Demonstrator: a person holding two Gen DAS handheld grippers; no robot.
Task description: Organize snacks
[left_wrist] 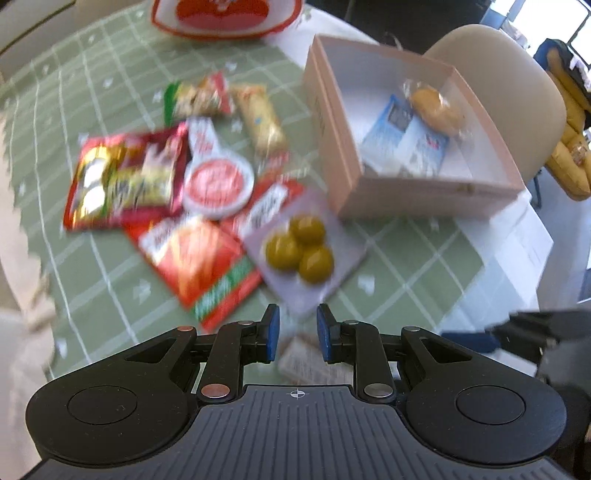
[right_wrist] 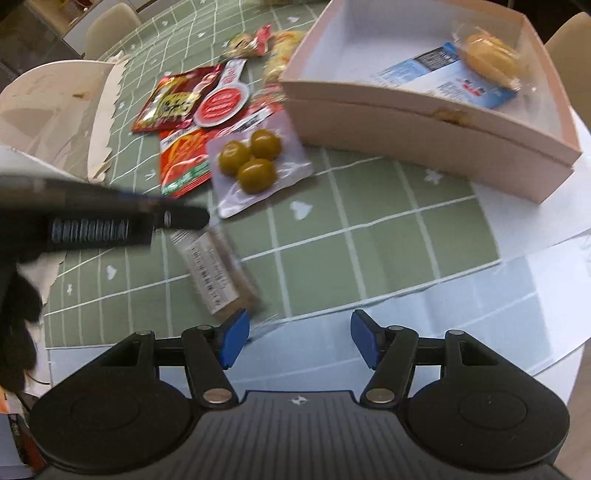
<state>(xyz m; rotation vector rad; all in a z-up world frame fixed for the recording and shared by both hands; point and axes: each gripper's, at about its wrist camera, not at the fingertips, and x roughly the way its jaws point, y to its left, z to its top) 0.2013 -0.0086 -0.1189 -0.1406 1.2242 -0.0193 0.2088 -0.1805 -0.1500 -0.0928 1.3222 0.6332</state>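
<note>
Several snack packs lie on the green checked cloth: a clear pack of green plums (left_wrist: 300,246) (right_wrist: 255,162), red packets (left_wrist: 201,260) (right_wrist: 183,157), a round red-and-white pack (left_wrist: 218,182) (right_wrist: 223,101). A pink box (left_wrist: 406,125) (right_wrist: 424,107) holds a blue packet (left_wrist: 402,138) (right_wrist: 450,77) and a wrapped bun (left_wrist: 436,107) (right_wrist: 491,61). A brown bar with a white label (right_wrist: 218,275) lies below my left gripper (left_wrist: 298,328) (right_wrist: 184,218), which is open above it. My right gripper (right_wrist: 297,339) is open and empty near the table's front edge.
A red-and-white bowl (left_wrist: 221,18) stands at the far side. A white torn carton (right_wrist: 55,107) sits at the left. White paper (right_wrist: 443,314) covers the table front. Beige chairs (left_wrist: 498,74) stand beyond the box.
</note>
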